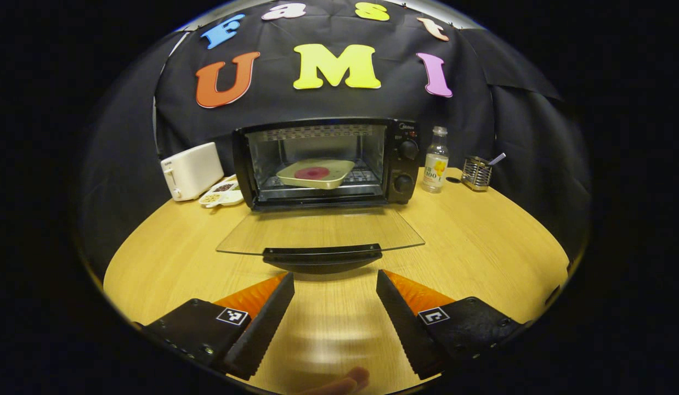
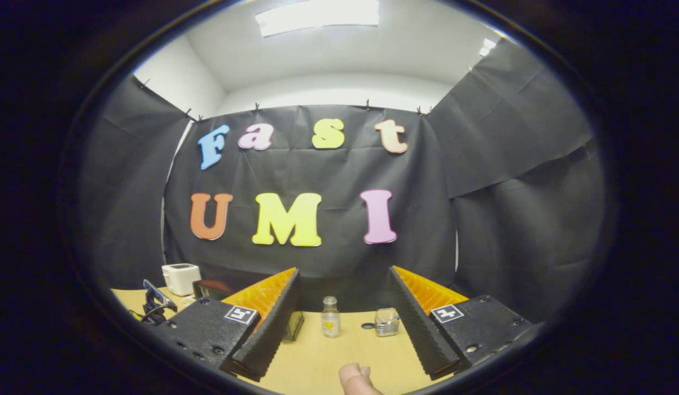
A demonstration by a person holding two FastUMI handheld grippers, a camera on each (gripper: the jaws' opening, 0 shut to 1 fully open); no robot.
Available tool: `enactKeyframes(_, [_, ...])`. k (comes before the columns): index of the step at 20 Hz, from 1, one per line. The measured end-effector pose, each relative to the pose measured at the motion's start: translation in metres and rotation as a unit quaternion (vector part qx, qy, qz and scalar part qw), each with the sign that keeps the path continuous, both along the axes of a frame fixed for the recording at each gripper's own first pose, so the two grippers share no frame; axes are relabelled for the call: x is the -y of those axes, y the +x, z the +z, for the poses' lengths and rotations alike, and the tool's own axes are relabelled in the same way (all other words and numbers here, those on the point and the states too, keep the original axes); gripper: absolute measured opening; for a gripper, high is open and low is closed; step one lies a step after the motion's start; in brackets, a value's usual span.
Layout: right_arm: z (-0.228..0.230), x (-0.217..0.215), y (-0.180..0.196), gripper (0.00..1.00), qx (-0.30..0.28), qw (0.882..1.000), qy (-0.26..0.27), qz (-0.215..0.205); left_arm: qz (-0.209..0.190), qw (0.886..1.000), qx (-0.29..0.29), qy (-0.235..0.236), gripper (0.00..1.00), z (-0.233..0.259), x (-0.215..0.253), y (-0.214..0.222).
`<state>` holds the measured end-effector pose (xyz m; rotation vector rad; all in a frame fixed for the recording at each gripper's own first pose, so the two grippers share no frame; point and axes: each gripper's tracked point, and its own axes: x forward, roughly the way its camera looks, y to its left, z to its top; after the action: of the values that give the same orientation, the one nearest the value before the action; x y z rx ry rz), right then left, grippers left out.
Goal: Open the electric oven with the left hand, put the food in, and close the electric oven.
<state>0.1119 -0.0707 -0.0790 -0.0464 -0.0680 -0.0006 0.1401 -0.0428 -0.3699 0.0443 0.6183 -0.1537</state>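
Observation:
The black electric oven (image 1: 403,159) stands at the back of the round wooden table (image 1: 482,247). Its glass door (image 1: 317,230) is folded down flat, with the black handle (image 1: 322,257) towards me. Inside, on the rack, rests a pale tray (image 1: 295,176) carrying a round pink-red food (image 1: 312,173). My left gripper (image 1: 335,280) is open and holds nothing, its tips just short of the handle and apart from it. My right gripper (image 2: 344,274) is also open with nothing in it, raised and facing the back wall. A corner of the oven (image 2: 210,288) peeks out behind its left finger.
A white toaster (image 1: 191,170) and a divided snack dish (image 1: 223,193) sit left of the oven. A glass bottle (image 1: 436,159) and a metal mesh holder (image 1: 476,171) stand to its right. A thumb (image 2: 356,378) shows at the bottom edge.

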Motion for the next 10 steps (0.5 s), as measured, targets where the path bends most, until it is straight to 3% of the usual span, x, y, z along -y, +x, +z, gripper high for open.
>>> enactKeyframes(1, [-0.003,0.008,-0.004,1.00,0.000,1.000,0.000,-0.008,0.000,1.000,-0.010,0.006,0.96,-0.007,-0.001,0.003])
enactKeyframes(4, [-0.017,0.027,-0.009,1.00,-0.013,1.000,-0.002,-0.016,0.000,1.000,-0.021,0.011,0.96,-0.017,-0.001,0.014])
enactKeyframes(5, [-0.020,0.034,-0.008,0.95,-0.015,1.000,0.001,-0.020,0.003,1.000,-0.026,0.008,0.96,-0.019,-0.001,0.015])
enactKeyframes(8, [-0.028,0.049,-0.007,0.96,-0.024,0.999,0.015,-0.028,0.020,0.999,-0.028,0.014,0.96,-0.019,-0.011,0.026])
enactKeyframes(9, [-0.030,0.049,-0.008,1.00,-0.027,0.999,0.018,-0.025,0.021,0.999,-0.033,0.013,0.96,-0.020,-0.012,0.028])
enactKeyframes(10, [-0.031,0.051,-0.007,0.95,-0.029,0.999,0.021,-0.024,0.021,0.999,-0.034,0.011,0.97,-0.019,-0.013,0.030])
